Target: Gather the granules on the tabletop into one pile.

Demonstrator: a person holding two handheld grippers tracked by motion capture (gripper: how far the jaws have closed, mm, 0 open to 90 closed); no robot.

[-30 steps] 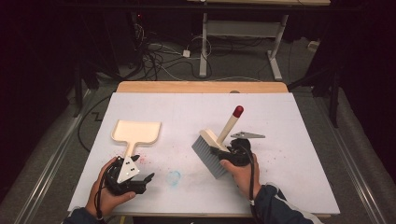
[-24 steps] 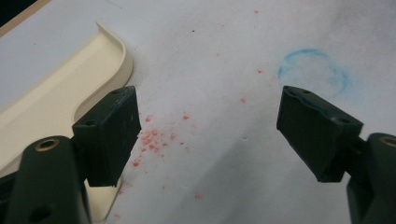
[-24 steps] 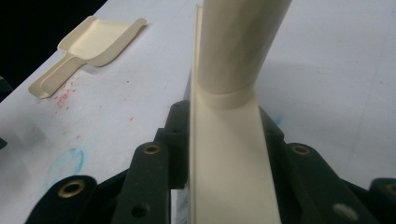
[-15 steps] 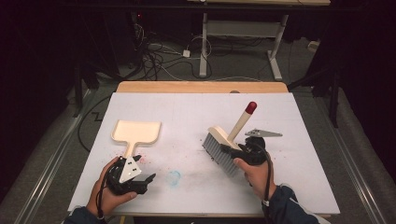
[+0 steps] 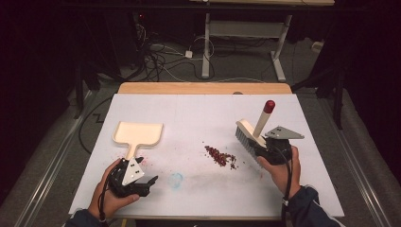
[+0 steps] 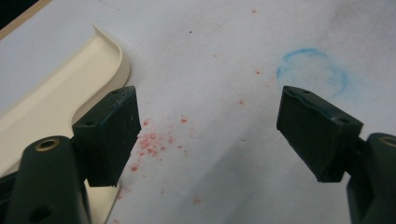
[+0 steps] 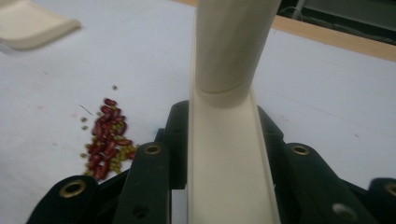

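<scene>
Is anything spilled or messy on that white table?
Yes. A small pile of dark red beans lies loose on the white table, between the dustpan and the brush. Faint pink specks and a smudged blue ring also stain the surface near the left gripper.

One brush [image 5: 250, 134], one dustpan [image 5: 138, 135], one bean pile [image 5: 221, 156]

- The right gripper [image 7: 223, 186] has its two black jaws closed on the cream brush [image 7: 229, 154], whose round handle rises out of the top of the view
- A small heap of red beans [image 7: 106, 142], with a few greenish ones mixed in, lies on the white table [image 7: 327, 93] just left of the jaws
- A cream dustpan [image 7: 32, 21] lies at the far left
- A wooden strip runs along the table's far edge
</scene>
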